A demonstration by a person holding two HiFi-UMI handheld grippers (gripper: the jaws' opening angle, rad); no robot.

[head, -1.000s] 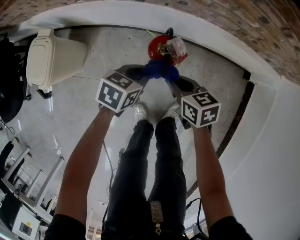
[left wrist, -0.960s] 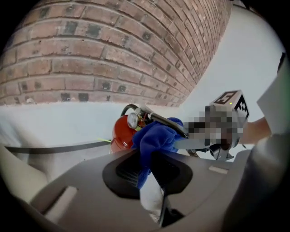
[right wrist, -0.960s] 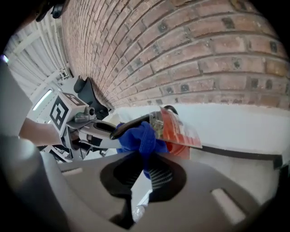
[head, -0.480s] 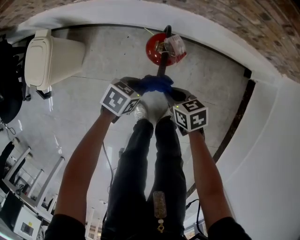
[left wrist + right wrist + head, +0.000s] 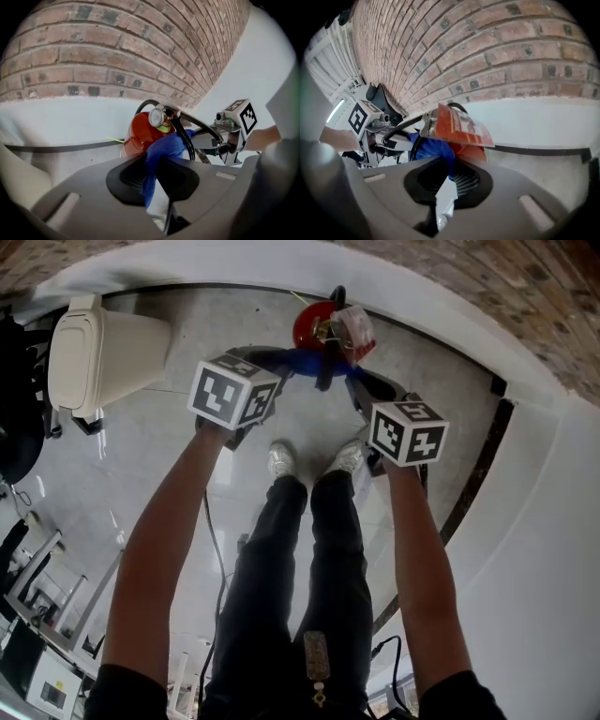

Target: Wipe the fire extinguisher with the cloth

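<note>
Two pinches on blue cloth [image 5: 167, 144], left tongs [image 5: 157, 165], right tongs [image 5: 449, 174], fire extinguisher [image 5: 139, 135] half-hidden

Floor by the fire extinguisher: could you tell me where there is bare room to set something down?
Bare floor between cream bin and fire extinguisher, and right of it up to the dark skirting. Crowded at the extinguisher, where left gripper and right gripper pinch the cloth.

the fire extinguisher [image 5: 138, 137] is showing glossy red painted metal, and its hose [image 5: 187, 143] is looking like matt black rubber. the cloth [image 5: 165, 146] is bunching as soft blue fabric. the tag [image 5: 459, 125] is gleaming like laminated paper. the brick wall [image 5: 117, 47] is looking rough and matt, while the floor [image 5: 178, 456] is shining smooth. the left gripper [image 5: 152, 176] and right gripper [image 5: 445, 180] are showing matt grey plastic.
</note>
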